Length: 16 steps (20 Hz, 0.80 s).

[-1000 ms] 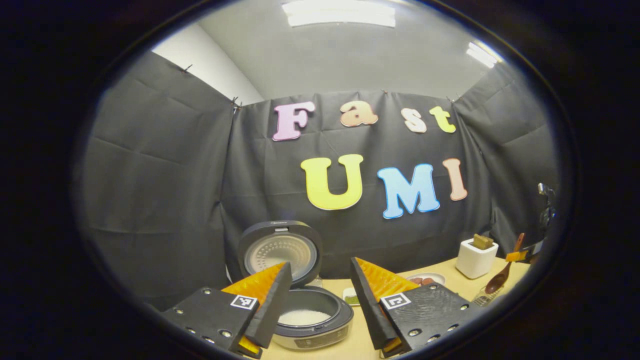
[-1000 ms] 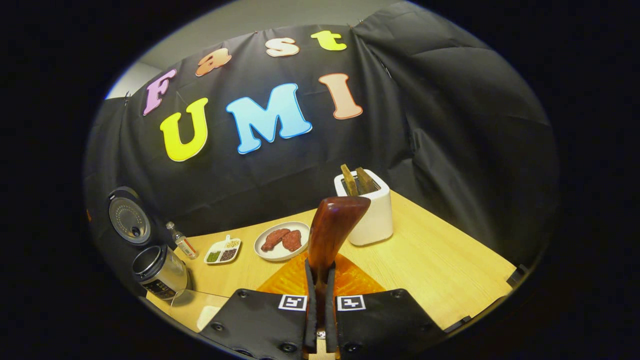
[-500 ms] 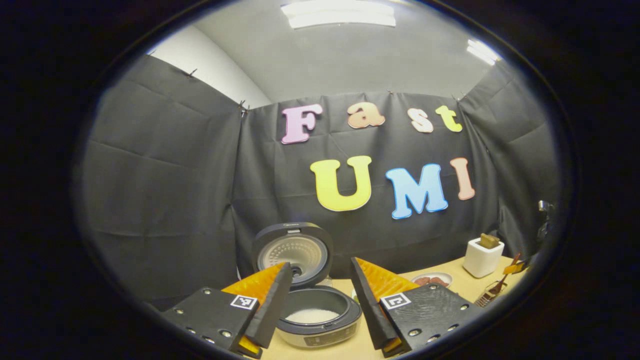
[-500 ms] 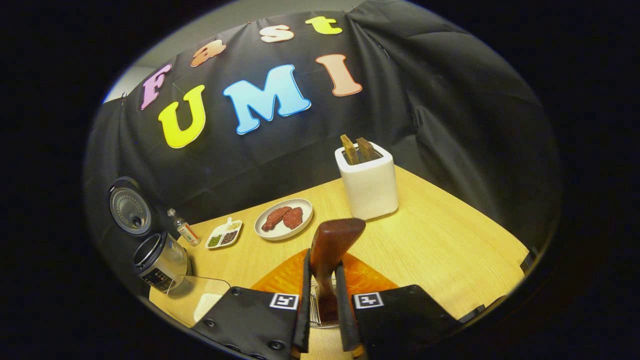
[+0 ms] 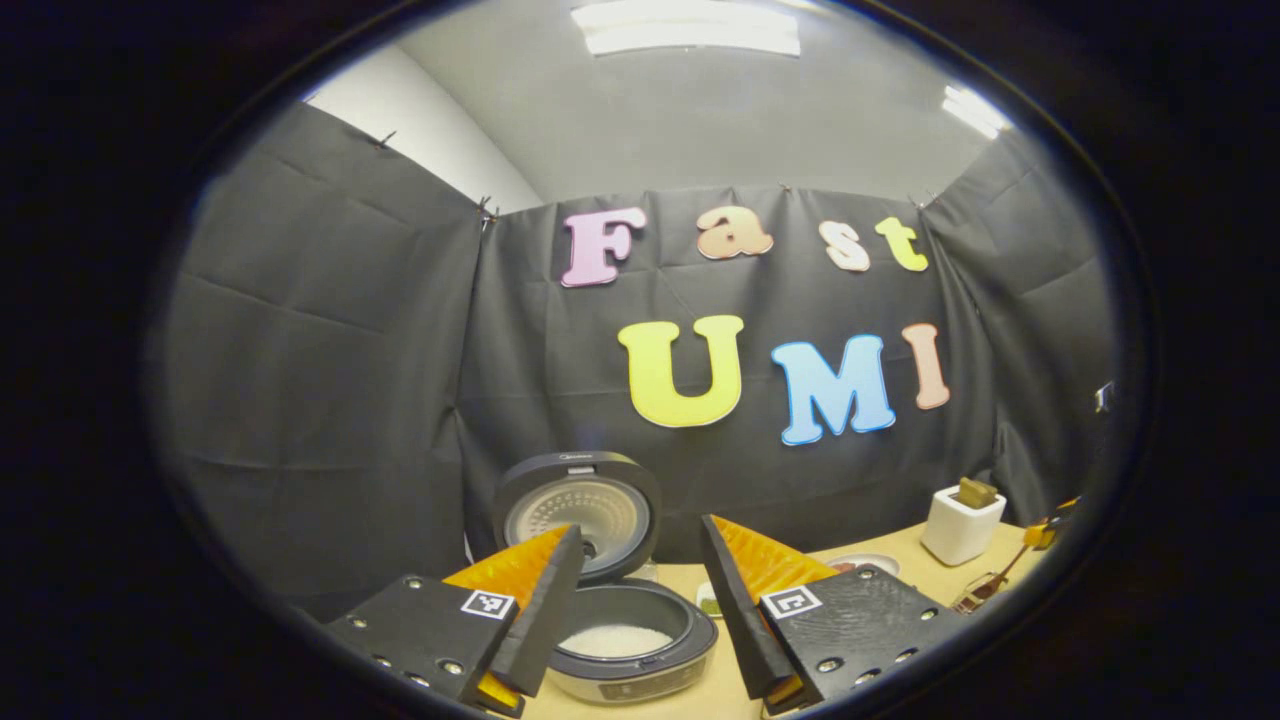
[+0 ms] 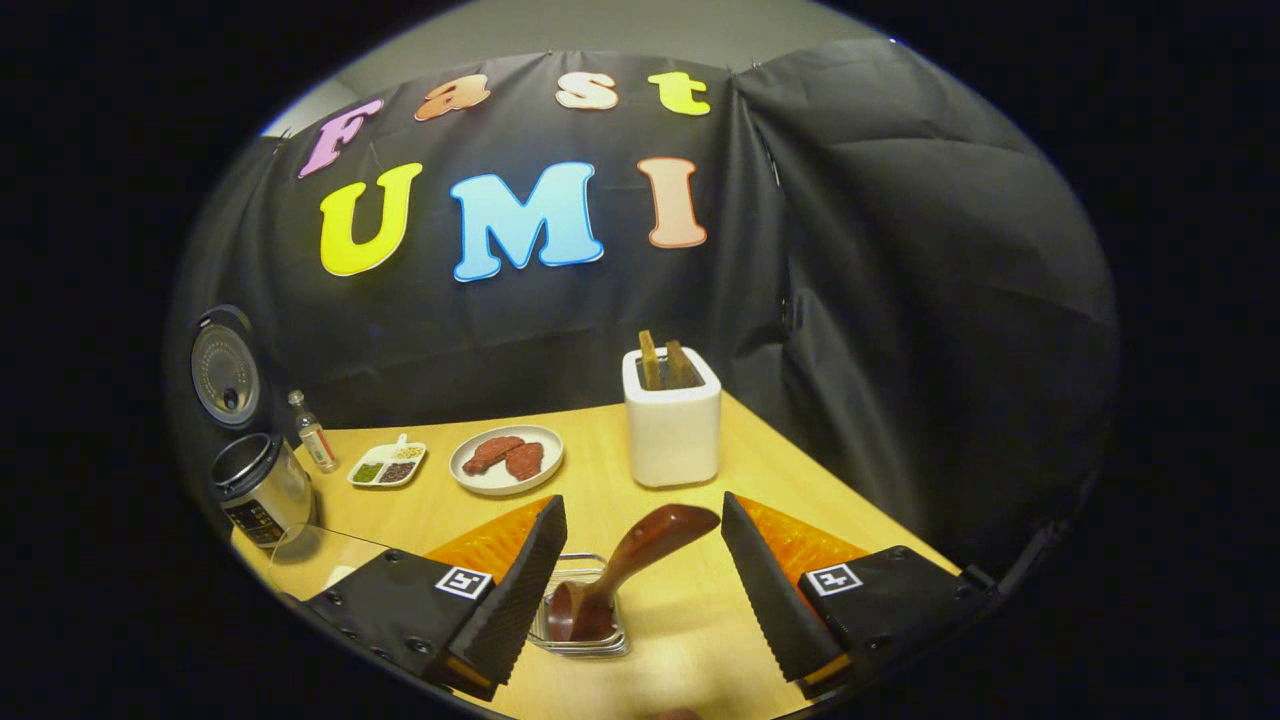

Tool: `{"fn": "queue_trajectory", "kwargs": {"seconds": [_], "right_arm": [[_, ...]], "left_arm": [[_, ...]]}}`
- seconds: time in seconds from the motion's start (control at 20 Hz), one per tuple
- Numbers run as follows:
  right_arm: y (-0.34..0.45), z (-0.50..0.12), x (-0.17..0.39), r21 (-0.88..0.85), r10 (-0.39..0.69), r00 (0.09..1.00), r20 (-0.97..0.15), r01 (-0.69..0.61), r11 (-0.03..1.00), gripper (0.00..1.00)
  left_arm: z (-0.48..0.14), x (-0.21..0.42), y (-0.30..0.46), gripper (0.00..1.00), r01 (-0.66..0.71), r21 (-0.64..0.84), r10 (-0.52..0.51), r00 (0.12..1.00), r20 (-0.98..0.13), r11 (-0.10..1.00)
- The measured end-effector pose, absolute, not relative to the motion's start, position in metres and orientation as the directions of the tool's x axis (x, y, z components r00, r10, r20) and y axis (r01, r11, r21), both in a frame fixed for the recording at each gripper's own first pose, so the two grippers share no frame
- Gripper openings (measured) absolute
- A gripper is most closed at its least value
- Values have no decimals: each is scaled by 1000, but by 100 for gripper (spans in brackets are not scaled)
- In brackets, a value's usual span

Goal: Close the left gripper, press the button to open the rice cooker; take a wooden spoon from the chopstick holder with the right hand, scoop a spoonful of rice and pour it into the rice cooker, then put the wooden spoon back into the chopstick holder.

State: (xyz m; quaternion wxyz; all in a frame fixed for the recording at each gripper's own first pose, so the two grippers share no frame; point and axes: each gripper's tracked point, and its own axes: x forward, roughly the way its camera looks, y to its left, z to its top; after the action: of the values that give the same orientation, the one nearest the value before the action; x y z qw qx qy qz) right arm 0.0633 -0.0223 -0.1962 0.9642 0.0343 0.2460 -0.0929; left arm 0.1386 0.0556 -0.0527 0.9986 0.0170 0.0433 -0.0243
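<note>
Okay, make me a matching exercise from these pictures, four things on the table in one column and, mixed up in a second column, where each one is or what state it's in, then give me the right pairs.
Things:
1. wooden spoon
2. rice cooker
3. plate
4. right gripper

States:
A. lid up, white rice inside
B. open, touching nothing
C. bowl end down in the wire chopstick holder, handle leaning
D. holds two reddish pieces, beside the white toaster

Pairs: 1-C, 2-A, 3-D, 4-B
</note>
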Motion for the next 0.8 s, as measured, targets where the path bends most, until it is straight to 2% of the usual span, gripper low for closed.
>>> {"fn": "queue_trajectory", "kwargs": {"seconds": [0.45, 0.7, 0.75, 0.8], "right_arm": [[-23, -105, 60, -77, -220, 926, -306, 206, 976, 98], [-11, -85, 52, -76, -238, 934, -265, 226, 971, 98], [-9, -85, 50, -80, -244, 933, -263, 231, 970, 94], [-8, -86, 47, -84, -252, 931, -265, 238, 968, 94]], "left_arm": [[-35, 192, 78, 73, 39, 45, -36, 997, -71, 998], [-23, 242, 104, 73, 11, 65, -7, 998, -65, 998], [-22, 253, 108, 73, 10, 66, -6, 998, -64, 998], [-21, 265, 112, 73, 9, 69, -5, 998, -62, 998]]}}
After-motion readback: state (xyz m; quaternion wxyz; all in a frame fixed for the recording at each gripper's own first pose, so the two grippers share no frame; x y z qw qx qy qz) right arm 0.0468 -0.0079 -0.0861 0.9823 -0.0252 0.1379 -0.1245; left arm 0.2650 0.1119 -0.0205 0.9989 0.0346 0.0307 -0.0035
